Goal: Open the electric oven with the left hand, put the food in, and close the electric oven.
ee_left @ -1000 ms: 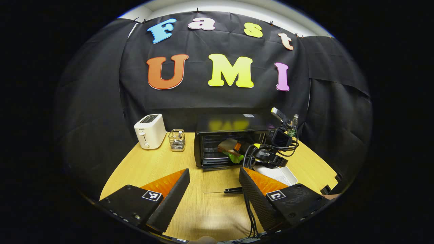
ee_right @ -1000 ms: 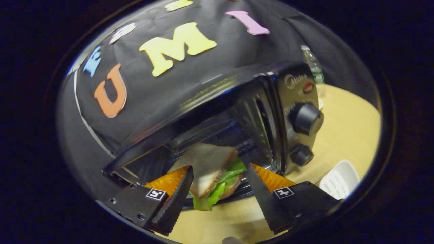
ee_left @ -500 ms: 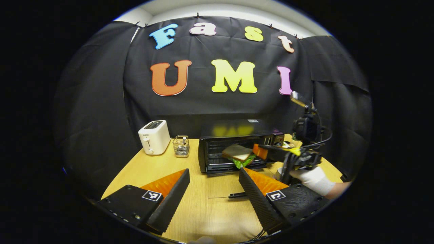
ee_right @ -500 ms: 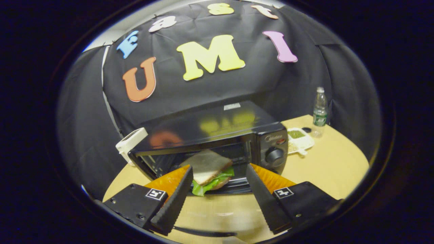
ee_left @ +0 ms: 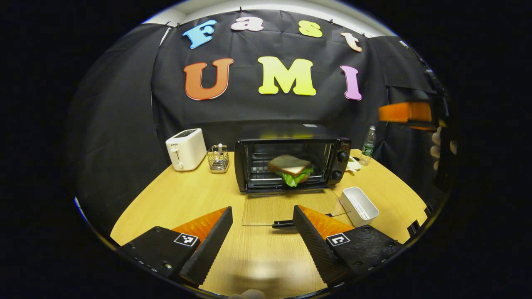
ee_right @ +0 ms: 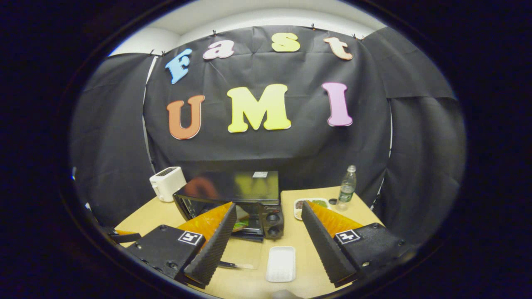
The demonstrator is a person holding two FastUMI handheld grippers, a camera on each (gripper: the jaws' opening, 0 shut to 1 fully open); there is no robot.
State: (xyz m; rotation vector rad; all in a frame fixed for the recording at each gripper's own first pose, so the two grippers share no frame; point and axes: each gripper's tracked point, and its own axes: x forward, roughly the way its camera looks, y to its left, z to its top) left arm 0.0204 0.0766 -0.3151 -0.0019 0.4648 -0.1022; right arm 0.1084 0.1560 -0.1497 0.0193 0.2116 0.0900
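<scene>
The black electric oven (ee_left: pixel 291 142) stands at the back of the wooden table with its glass door (ee_left: pixel 266 209) folded down flat. A sandwich (ee_left: pixel 291 168) with lettuce lies on the rack inside, free of both grippers. My left gripper (ee_left: pixel 262 232) hovers open and empty in front of the door handle (ee_left: pixel 282 224). In the left gripper view my right gripper (ee_left: pixel 405 113) is raised high at the far right, held by a hand (ee_left: pixel 436 145). The right gripper view looks down on the oven (ee_right: pixel 232 187) from well back, and the right gripper (ee_right: pixel 268 241) is open with nothing in it.
A white toaster (ee_left: pixel 185 148) and a wire basket (ee_left: pixel 217 158) stand left of the oven. An empty white tray (ee_left: pixel 358 205) lies to the door's right. Behind it are a water bottle (ee_left: pixel 368 145) and a plate of food (ee_right: pixel 311 204).
My right gripper let the sandwich go inside the oven, then pulled back and rose away to the right. The left gripper stayed open in about the same place.
</scene>
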